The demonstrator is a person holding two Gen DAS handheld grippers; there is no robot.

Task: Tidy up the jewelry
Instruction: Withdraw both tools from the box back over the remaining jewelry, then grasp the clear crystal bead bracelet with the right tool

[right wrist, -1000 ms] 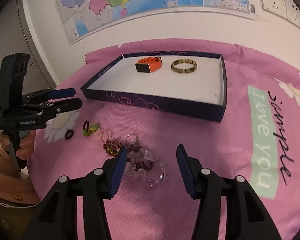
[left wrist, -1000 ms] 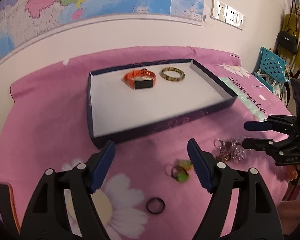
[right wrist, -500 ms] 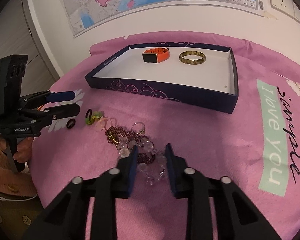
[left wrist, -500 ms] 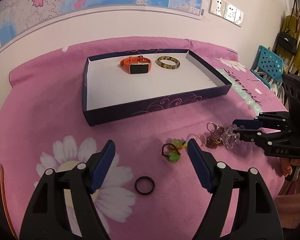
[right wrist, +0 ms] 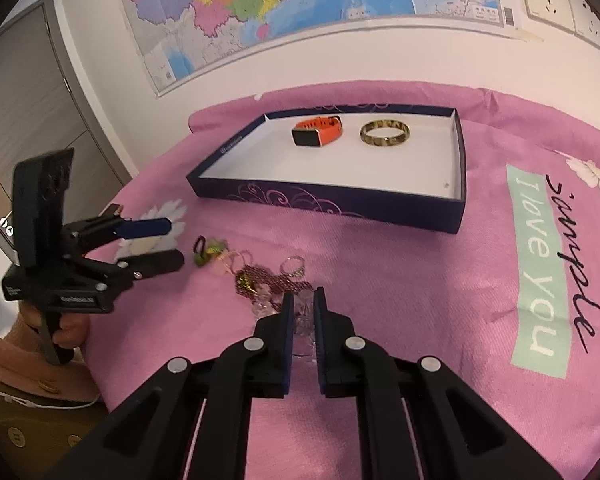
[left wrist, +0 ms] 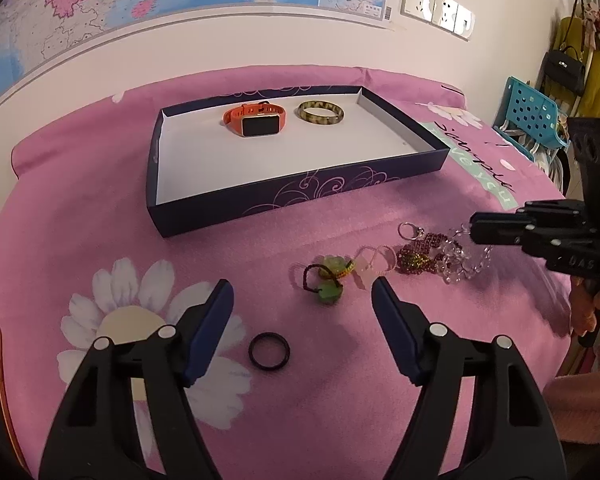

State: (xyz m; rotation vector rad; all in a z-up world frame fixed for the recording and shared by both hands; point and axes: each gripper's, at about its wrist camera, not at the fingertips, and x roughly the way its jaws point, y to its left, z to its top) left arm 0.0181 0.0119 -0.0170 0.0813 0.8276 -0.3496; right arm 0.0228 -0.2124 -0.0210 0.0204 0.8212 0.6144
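A dark blue box (left wrist: 300,196) (right wrist: 328,204) holds an orange watch (left wrist: 256,120) (right wrist: 319,130) and a mottled bangle (left wrist: 321,113) (right wrist: 385,134). On the pink cloth in front lie a black ring (left wrist: 269,351), a green charm (left wrist: 328,280) (right wrist: 208,250), a maroon bead bracelet (left wrist: 418,254) (right wrist: 260,276) and a clear bead bracelet (left wrist: 460,260) (right wrist: 302,316). My right gripper (right wrist: 303,300) (left wrist: 474,228) is shut on the clear bracelet. My left gripper (left wrist: 300,286) (right wrist: 168,244) hovers over the ring and charm with its jaws closing; nothing touches its pads.
Pale pink rings (left wrist: 376,258) and a silver keyring (left wrist: 410,231) lie among the bracelets. The cloth's rounded edge drops off at the left and front. A wall with a map stands behind the box. A blue basket (left wrist: 534,114) sits at the right.
The right jaws have closed onto the clear bead bracelet. The left gripper has drifted a little, so the ring and charm now sit nearer its fingertips.
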